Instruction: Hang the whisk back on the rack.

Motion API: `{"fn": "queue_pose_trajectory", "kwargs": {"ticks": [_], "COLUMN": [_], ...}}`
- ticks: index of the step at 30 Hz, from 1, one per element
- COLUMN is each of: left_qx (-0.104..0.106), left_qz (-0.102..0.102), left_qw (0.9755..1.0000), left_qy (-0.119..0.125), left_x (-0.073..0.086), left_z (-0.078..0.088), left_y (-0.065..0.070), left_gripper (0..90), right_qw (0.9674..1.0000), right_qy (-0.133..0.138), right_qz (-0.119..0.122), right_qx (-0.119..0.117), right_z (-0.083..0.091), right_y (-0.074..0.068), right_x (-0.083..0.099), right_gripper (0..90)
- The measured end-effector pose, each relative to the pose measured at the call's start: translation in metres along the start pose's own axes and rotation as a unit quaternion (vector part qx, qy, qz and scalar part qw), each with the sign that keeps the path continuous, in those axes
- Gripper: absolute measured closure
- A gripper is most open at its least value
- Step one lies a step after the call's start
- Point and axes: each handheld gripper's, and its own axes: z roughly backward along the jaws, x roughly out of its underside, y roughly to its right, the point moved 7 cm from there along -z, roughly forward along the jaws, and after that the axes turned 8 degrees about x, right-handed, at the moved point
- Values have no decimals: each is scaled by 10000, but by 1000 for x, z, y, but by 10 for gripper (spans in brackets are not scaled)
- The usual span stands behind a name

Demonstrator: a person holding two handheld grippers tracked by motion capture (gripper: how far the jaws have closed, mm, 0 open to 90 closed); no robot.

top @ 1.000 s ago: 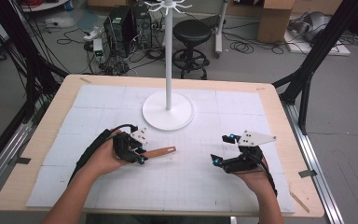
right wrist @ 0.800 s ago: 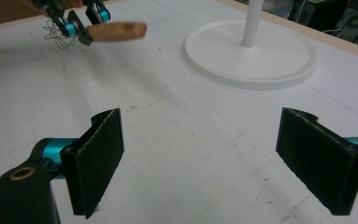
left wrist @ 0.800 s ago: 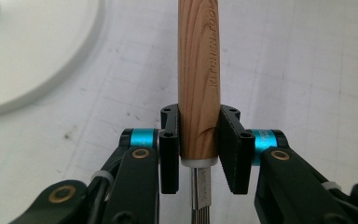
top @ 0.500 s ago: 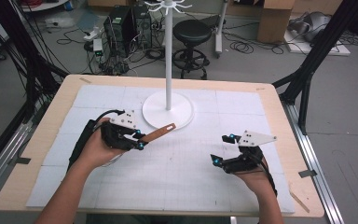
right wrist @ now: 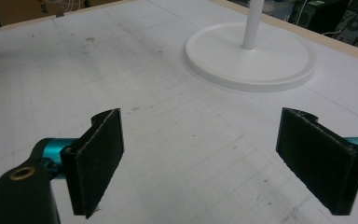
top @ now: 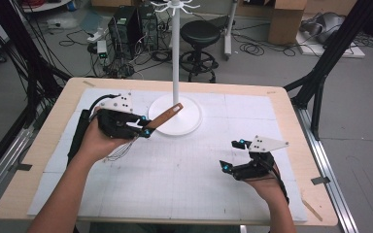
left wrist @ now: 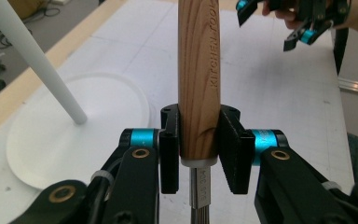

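- While the left gripper (top: pixel 145 127) sits at the left centre of the high view, its jaws are clenched on a wooden-handled kitchen whisk (top: pixel 166 115), held clear of the table.
- Seen from the left gripper view, the wooden handle (left wrist: pixel 198 79) runs straight up the middle of the frame from between the two black pads (left wrist: pixel 170 149), which press on its lower end; a metal collar and wires show below the wood, at the bottom centre.
- From above, the handle slants up and to the right, its free end over the white round base (top: pixel 187 119) of the stand, whose thin white pole (top: pixel 176 58) rises toward the top centre of the frame.
- At the lower right of the high view, the right gripper (top: pixel 234 155) hangs just above the white table mat (top: pixel 175 184), well apart from the whisk.
- Its jaws stand wide and released in the right gripper view, with bare gridded mat between the pads (right wrist: pixel 98 154) and the stand base in the upper right.
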Motion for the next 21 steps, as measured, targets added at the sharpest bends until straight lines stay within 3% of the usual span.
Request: {"fn": "queue_pose_trajectory", "kwargs": {"ticks": [3,9,21], "left_qx": [-48,-85,-137], "left_qz": [-15,9,-15], "left_qw": [9999,9987,9964], "left_qy": [87,503,840], "left_x": [-9,-34,-65], "left_z": [5,17,38], "left_y": [-4,-11,-26], "left_gripper": [715,714,714], "right_qw": [10000,10000,10000], "right_qy": [3,-21,-33], "right_qz": [-15,-2,17], "right_qx": [-1,-18,-30], "right_z": [0,0,-1], "right_y": [0,-1,-1], "right_x": [0,0,0], "right_gripper": [141,141,141]}}
